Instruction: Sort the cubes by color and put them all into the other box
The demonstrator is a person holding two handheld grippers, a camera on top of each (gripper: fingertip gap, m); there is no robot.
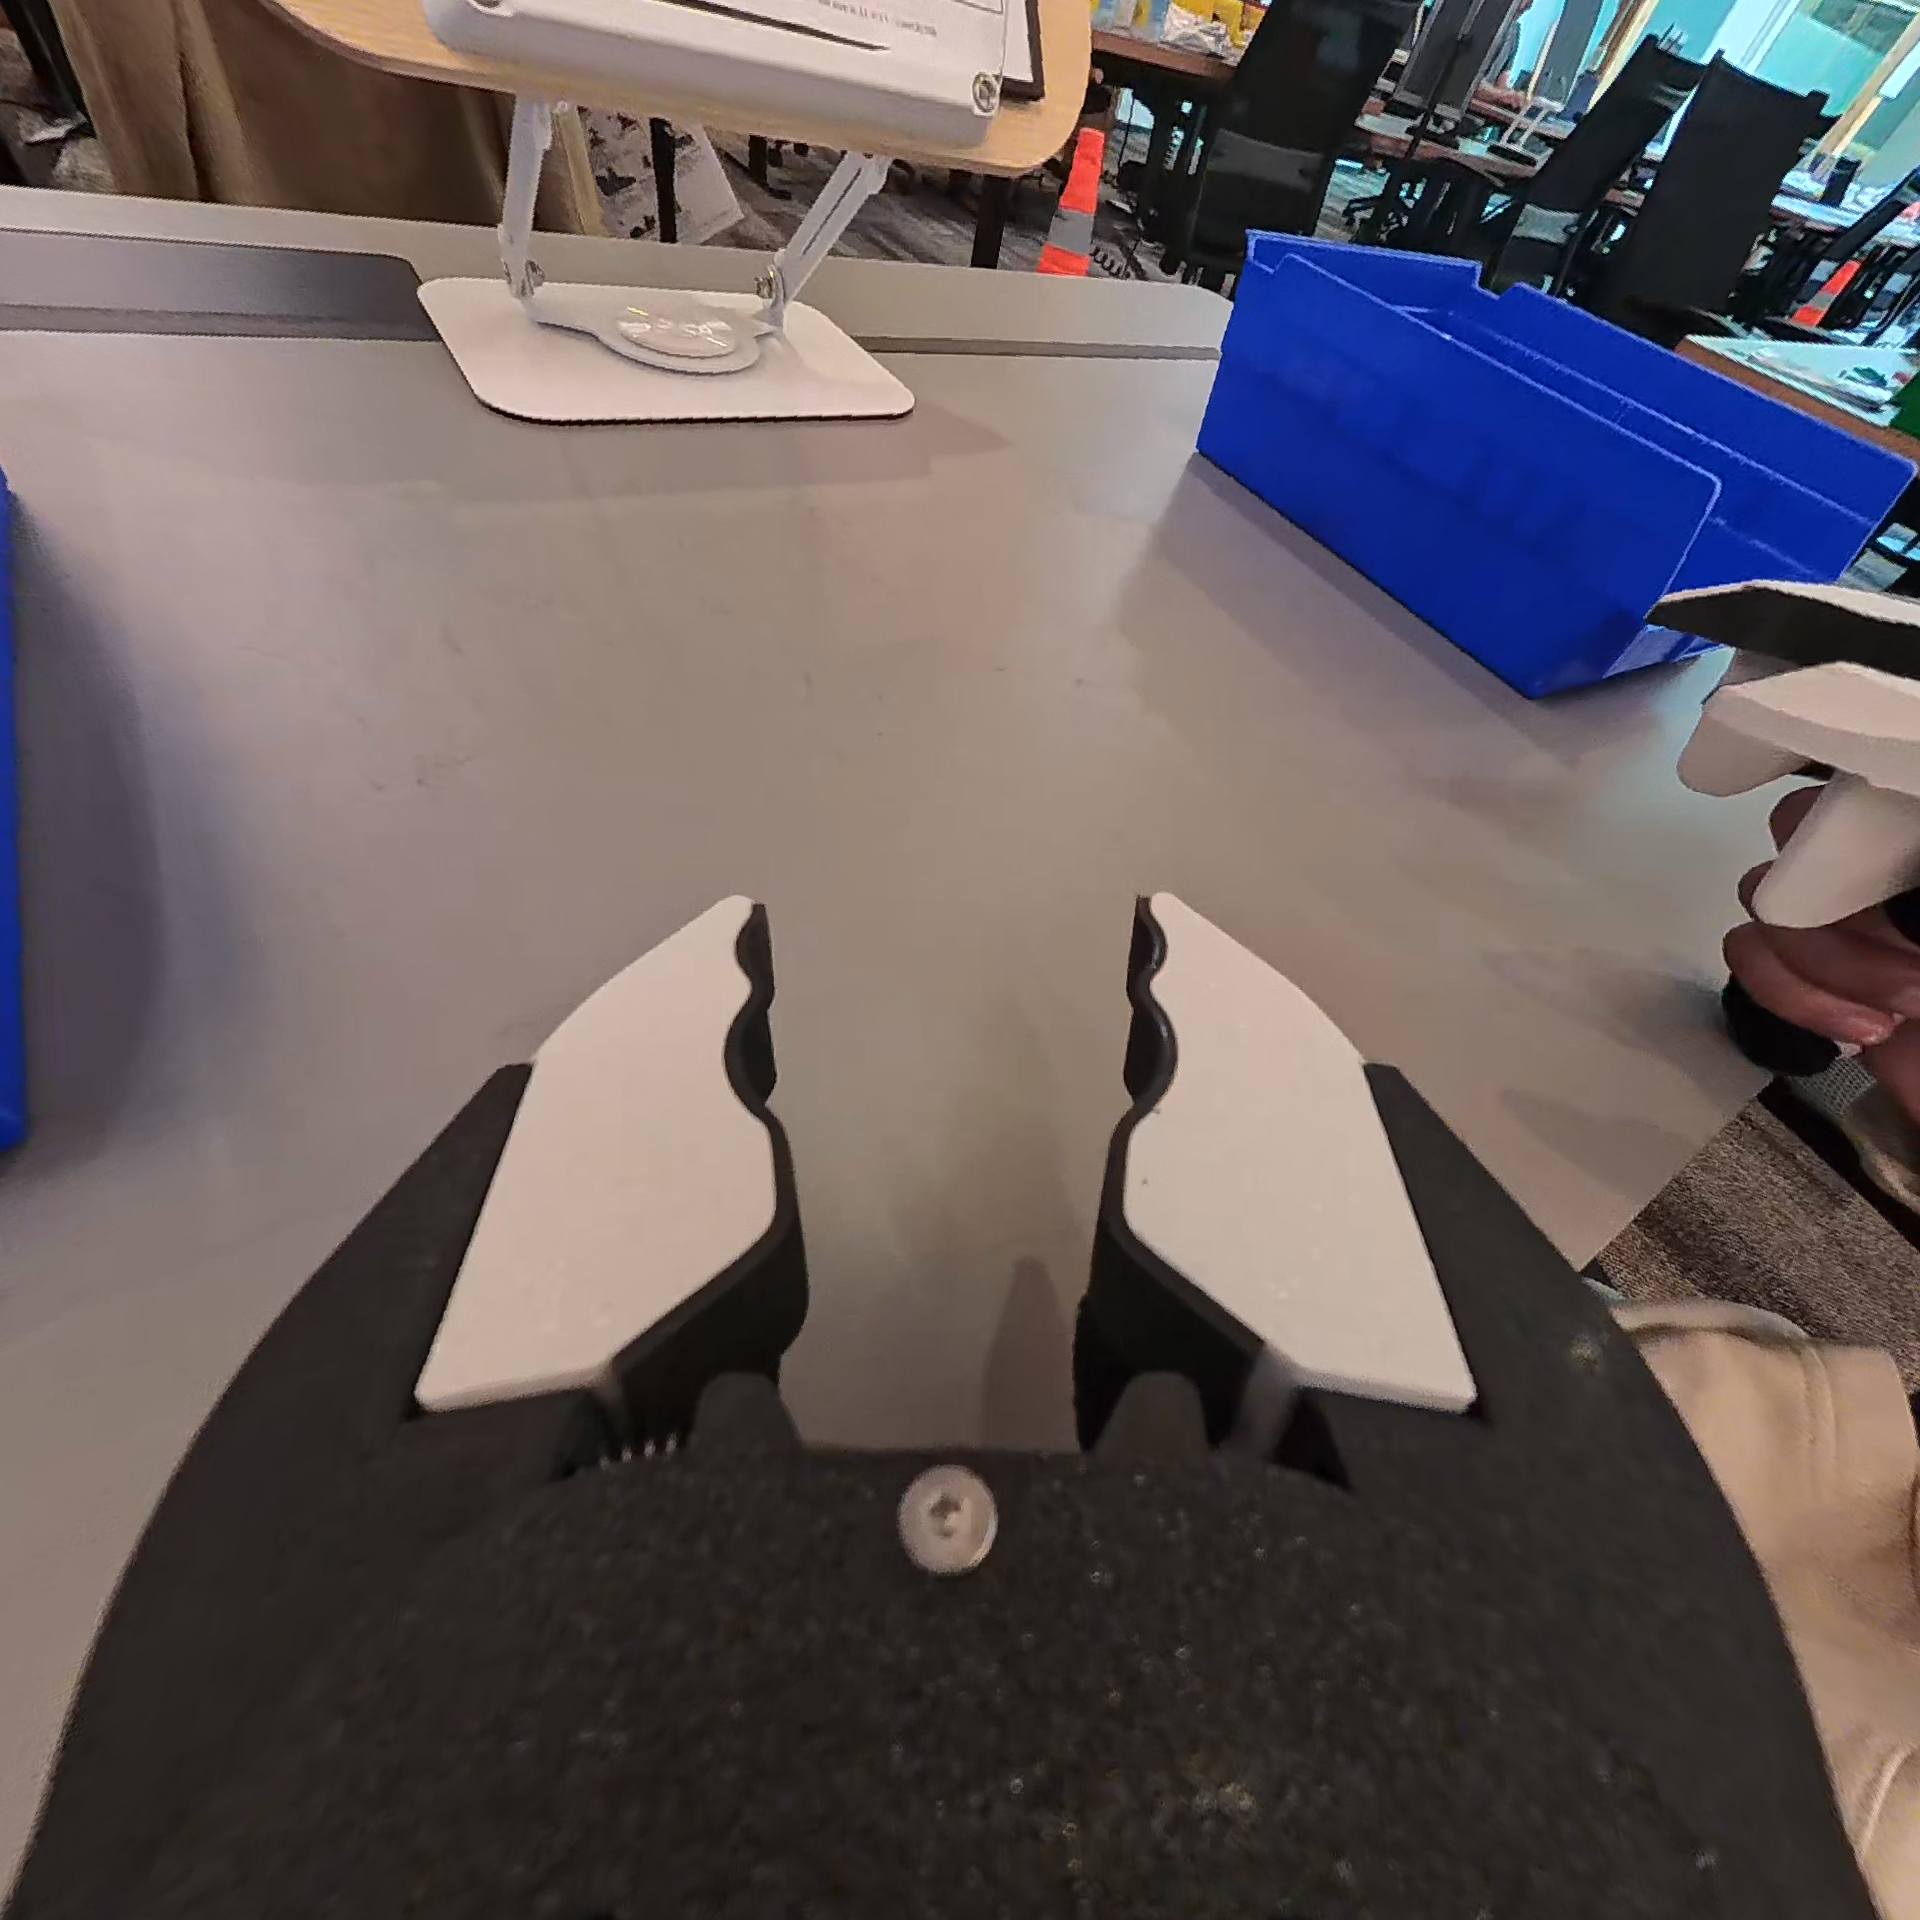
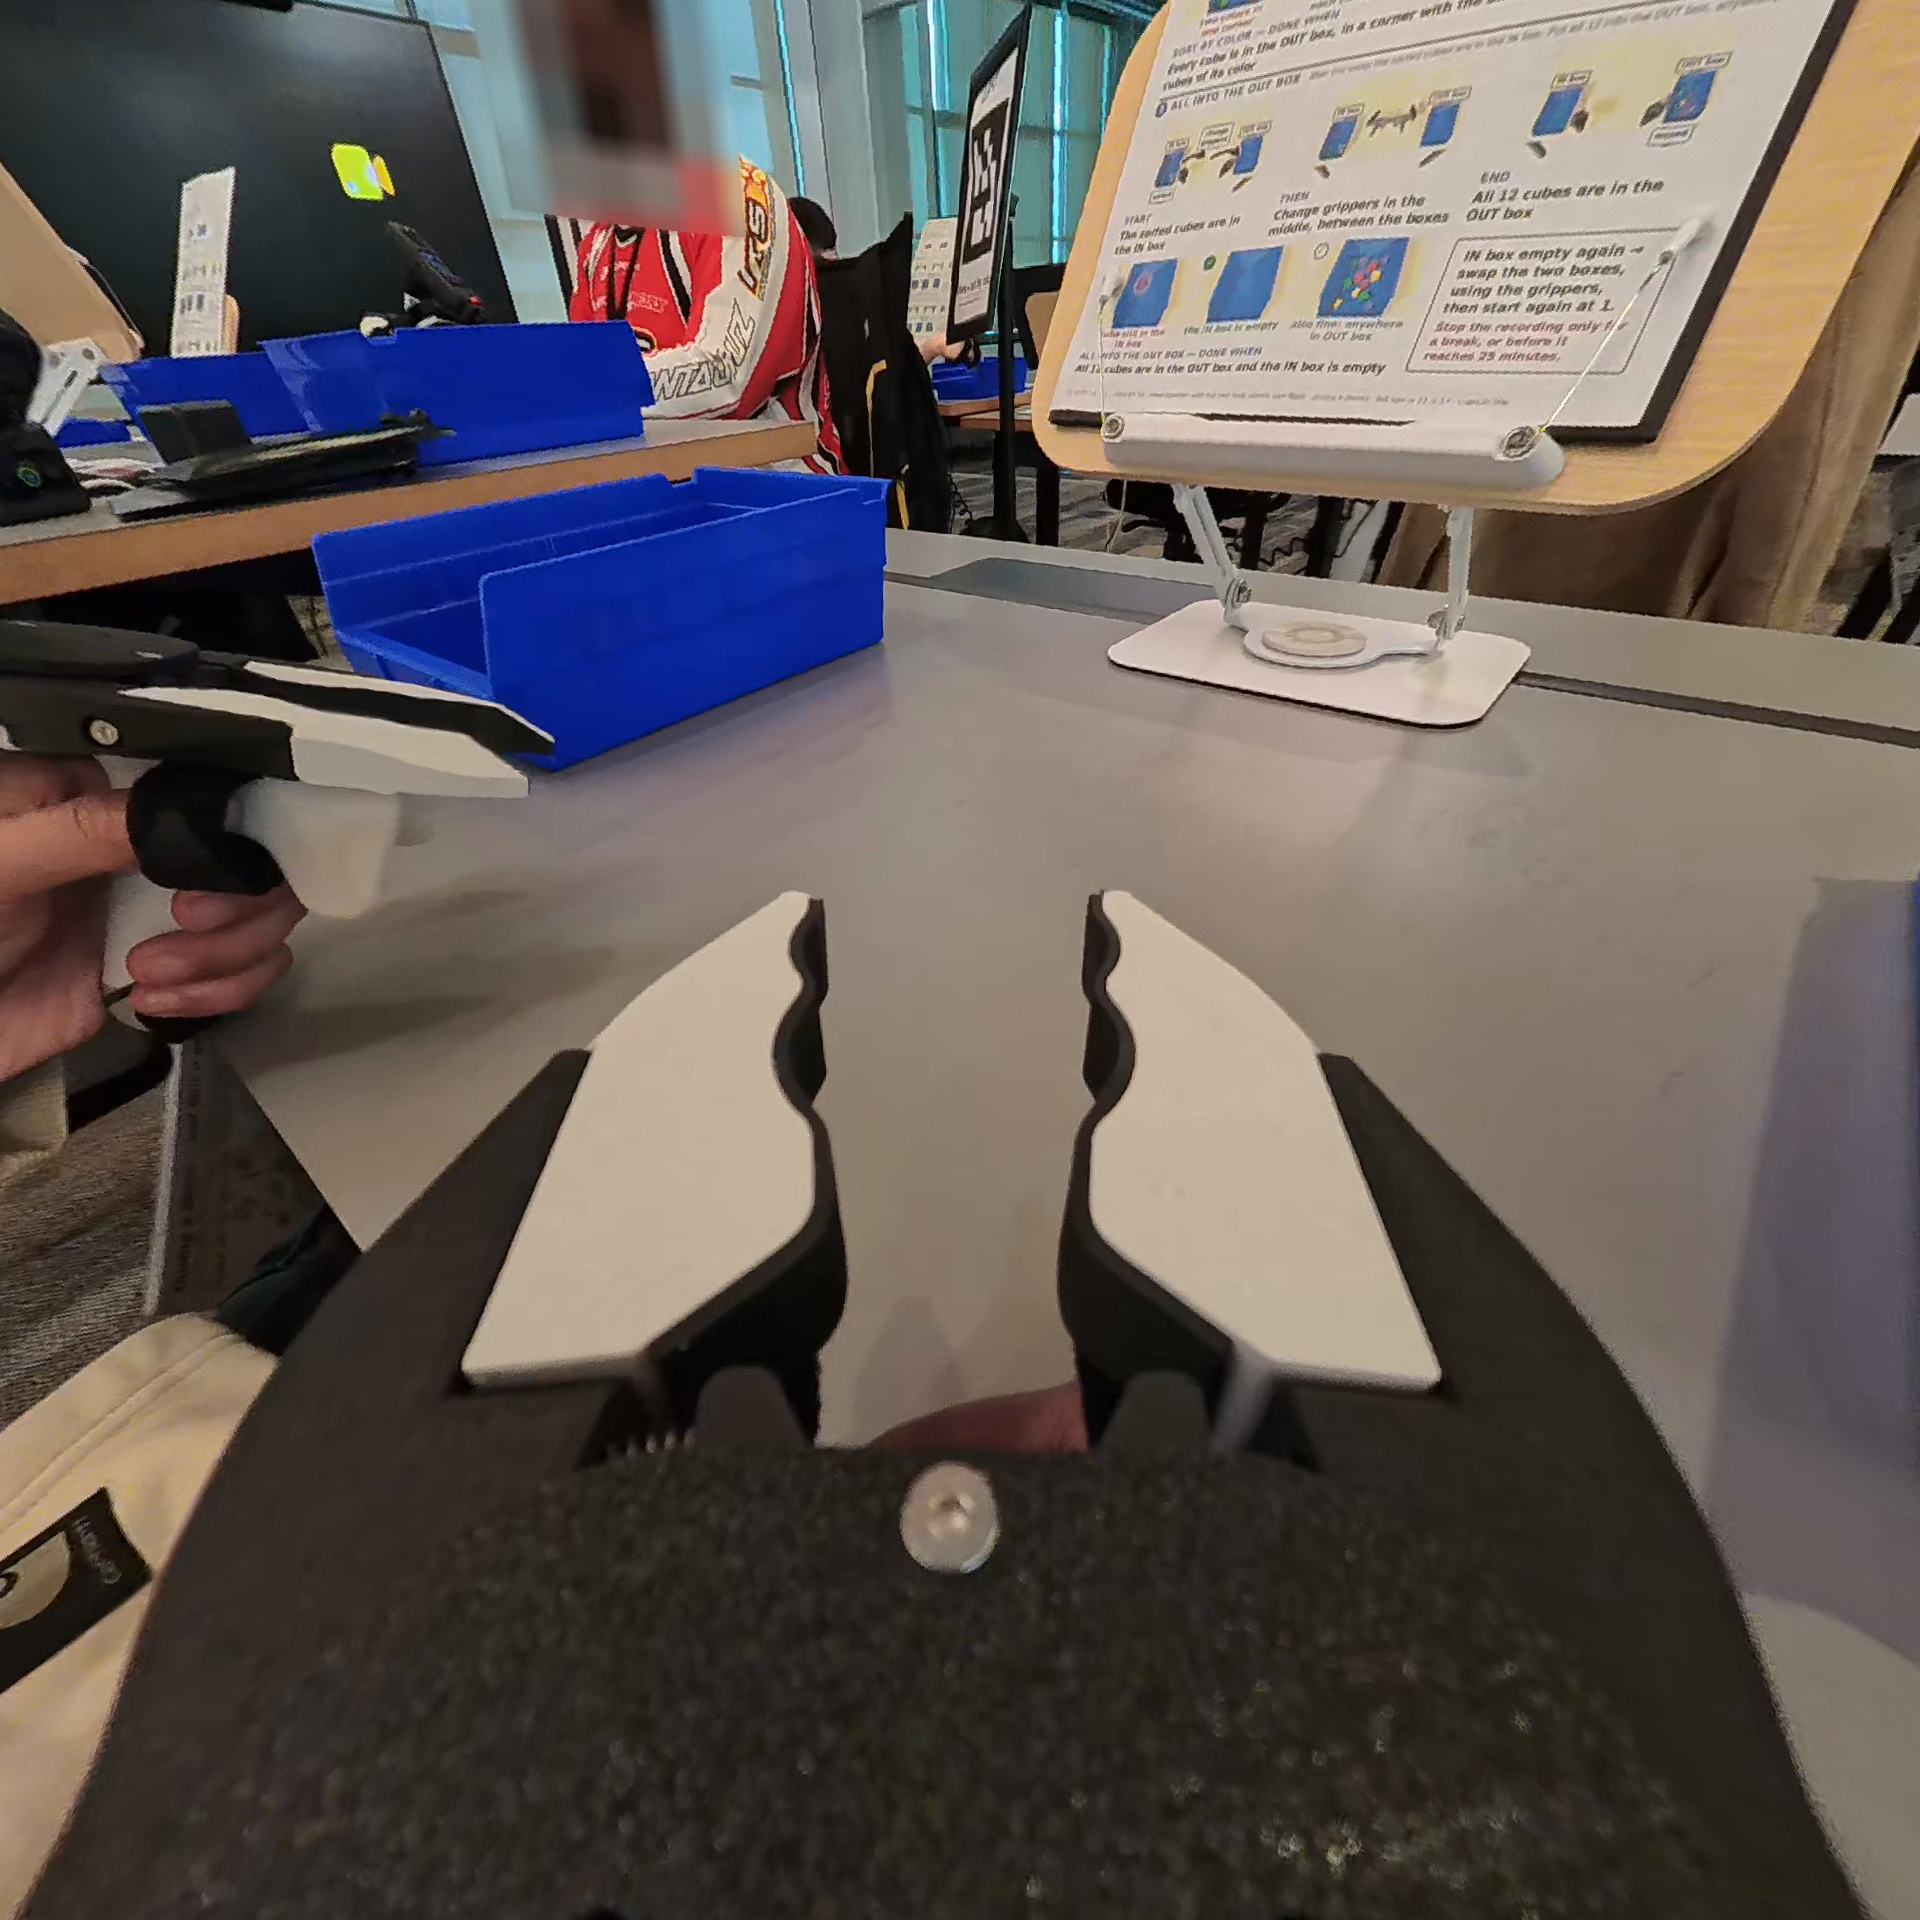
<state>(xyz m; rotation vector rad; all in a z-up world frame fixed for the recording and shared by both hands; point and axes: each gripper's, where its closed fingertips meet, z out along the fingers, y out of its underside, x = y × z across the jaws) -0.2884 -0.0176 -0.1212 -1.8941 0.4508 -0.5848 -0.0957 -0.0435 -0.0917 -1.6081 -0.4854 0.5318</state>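
Since no cubes show in either view, the move turns on which bin holds them, and that can't be read from here.

Left wrist view, left to right: a sliver of the blue plastic left-hand bin (image 1: 8, 810) hugs the left edge of the frame, close beside the tool. The black-and-white left gripper (image 1: 951, 909) sits bottom centre over the bare grey table (image 1: 623, 675), jaws spread, nothing between them. A white document stand (image 1: 665, 353) is at top centre. The blue plastic right-hand bin (image 1: 1455, 488) is upper right, its long axis running away toward the upper right. The black-and-white right gripper (image 1: 1704, 623) pokes in at the right edge, just in front of that bin.

Right wrist view: the left gripper tip is at mid left, with the left-hand bin (image 2: 623, 623) behind it at upper left; the part of its inside that shows has no cubes. The right gripper (image 2: 954, 904) is bottom centre, jaws spread and empty. A blue blur at the right edge is likely the right-hand bin.

My read: each gripper is nearer its own side's bin, and both hover in the gap between the bins.
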